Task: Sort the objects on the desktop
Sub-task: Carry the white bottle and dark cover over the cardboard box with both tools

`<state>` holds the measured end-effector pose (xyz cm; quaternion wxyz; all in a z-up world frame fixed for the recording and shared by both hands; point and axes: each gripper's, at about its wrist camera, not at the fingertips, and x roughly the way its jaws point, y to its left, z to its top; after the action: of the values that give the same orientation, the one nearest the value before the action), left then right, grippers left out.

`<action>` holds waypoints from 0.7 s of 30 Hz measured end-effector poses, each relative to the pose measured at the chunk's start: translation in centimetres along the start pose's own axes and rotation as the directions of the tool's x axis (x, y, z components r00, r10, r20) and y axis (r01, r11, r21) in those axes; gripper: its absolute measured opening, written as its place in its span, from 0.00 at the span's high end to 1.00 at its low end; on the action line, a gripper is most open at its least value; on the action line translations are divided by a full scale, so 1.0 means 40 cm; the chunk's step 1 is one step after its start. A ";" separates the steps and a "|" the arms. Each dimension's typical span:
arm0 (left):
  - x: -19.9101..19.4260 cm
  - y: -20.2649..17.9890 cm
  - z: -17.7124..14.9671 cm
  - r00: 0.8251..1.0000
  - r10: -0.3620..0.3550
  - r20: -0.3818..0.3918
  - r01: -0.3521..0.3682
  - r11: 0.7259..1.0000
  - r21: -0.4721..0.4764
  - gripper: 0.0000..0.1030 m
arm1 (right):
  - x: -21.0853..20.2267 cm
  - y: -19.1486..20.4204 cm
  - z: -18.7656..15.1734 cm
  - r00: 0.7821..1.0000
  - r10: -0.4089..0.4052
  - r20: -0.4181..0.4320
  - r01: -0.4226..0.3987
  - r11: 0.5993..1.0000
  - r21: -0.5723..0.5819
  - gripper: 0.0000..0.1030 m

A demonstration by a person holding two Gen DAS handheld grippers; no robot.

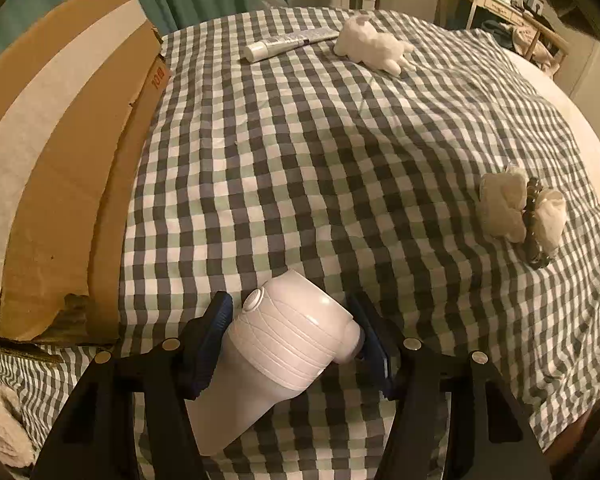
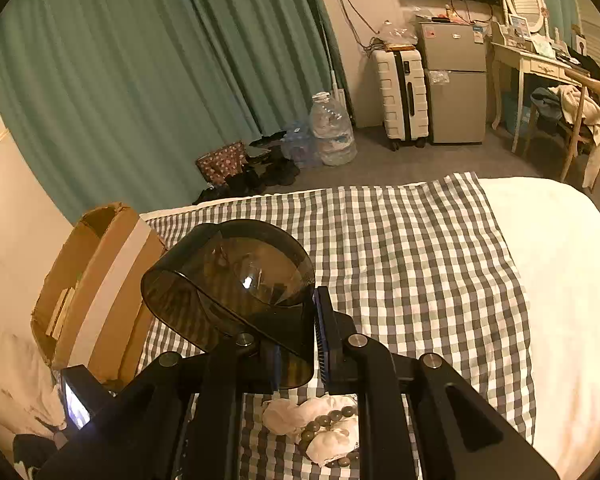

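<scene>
Two grippers are busy over the checked bedspread. Left gripper straddles the white handheld appliance lying on the cloth, jaws partly open; its right pad seems to touch, though I can't be sure it's gripping. Smooth rigid plastic, likely slippery, best pinched across the ribbed waist. Right gripper is nearly closed, pinching the smoky translucent cover, held aloft near the cardboard box; thin, light, possibly brittle.

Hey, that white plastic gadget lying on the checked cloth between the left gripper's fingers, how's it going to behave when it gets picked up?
The white device looks like rigid moulded plastic, so it should stay stiff. Its glossy, rounded shell may slip between the left gripper pads, which seem to meet curved sides. It widens towards the head and narrows at the handle, so it could pivot or tip in the grip.
</scene>
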<state>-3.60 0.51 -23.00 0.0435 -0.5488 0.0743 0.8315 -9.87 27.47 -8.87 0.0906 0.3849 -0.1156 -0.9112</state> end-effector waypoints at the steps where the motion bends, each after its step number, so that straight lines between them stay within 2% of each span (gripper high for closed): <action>1: -0.009 0.003 0.000 1.000 -0.003 0.009 0.003 1.000 -0.006 0.40 | -0.001 0.003 0.000 1.000 -0.001 0.000 0.001 1.000 -0.004 0.87; 7: -0.099 0.023 0.025 0.995 -0.023 0.097 0.026 0.999 -0.031 0.40 | -0.022 0.033 0.005 1.000 -0.008 0.015 0.008 1.000 -0.018 0.87; 13: -0.200 0.047 0.084 0.980 -0.039 0.196 0.048 0.998 -0.041 0.40 | -0.071 0.096 0.020 0.999 -0.010 0.042 0.012 0.999 -0.049 0.87; 17: -0.284 0.085 0.104 0.962 -0.045 0.269 0.063 0.996 -0.059 0.40 | -0.123 0.144 0.043 0.997 -0.011 0.081 0.017 0.997 -0.072 0.87; 21: -0.386 0.137 0.114 0.937 -0.040 0.347 0.072 0.994 -0.081 0.40 | -0.176 0.198 0.069 0.991 -0.003 0.132 0.015 0.996 -0.086 0.87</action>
<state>-2.48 -3.96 -6.63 0.0541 -0.3980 0.0112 0.9157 -6.42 22.06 0.03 0.0954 0.3200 -0.0798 -0.9392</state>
